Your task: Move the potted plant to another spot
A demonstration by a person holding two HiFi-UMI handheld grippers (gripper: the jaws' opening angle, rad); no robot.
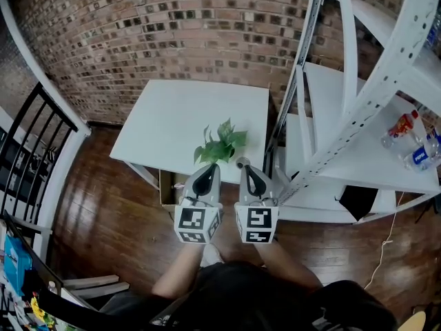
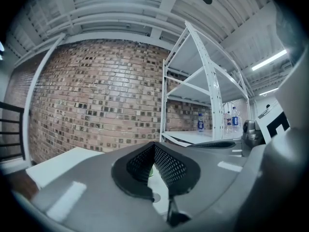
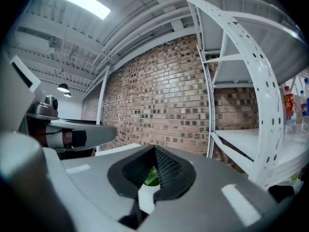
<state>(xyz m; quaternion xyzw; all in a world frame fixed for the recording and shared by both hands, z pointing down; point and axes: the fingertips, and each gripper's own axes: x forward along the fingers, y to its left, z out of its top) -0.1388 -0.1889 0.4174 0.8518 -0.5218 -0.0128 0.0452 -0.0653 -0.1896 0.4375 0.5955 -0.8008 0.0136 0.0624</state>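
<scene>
A white rack [image 1: 358, 116] stands right of the white surface [image 1: 172, 123], with a brick wall [image 1: 138, 33] behind. I see my left gripper [image 1: 208, 167] and right gripper [image 1: 242, 163] side by side at the surface's near edge, both with jaws closed and holding nothing. The plant [image 1: 220, 145] sits near the surface's near right corner, just ahead of them.

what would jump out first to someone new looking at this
The green potted plant stands out at the white table's near edge, toward the right. The left gripper and right gripper, jaws together, point at it from close by. A brick wall runs behind, and a white shelf rack with bottles fills the right side.
</scene>
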